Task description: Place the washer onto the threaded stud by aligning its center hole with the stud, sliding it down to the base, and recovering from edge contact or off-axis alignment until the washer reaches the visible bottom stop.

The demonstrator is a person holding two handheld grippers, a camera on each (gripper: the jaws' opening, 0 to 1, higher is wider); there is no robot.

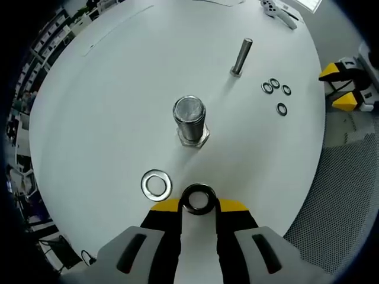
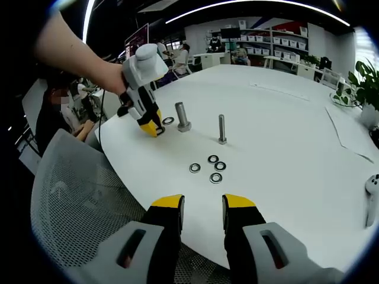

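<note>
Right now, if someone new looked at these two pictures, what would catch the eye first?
Probably the dark washer pinched between the yellow tips of the left hand-held gripper, just short of the large threaded stud standing upright on the white round table. A silver washer lies flat beside it, and the right hand-held gripper hangs open at the table's edge.

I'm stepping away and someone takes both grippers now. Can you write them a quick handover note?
Left gripper: shut on a large washer, low over the white table, short of the big threaded stud.
Right gripper: open, idle at the table edge.
A second large washer lies flat beside the left gripper; four small washers lie near the thin stud.
Done: washer picked.
Left: align hole, slide down to base.
</note>
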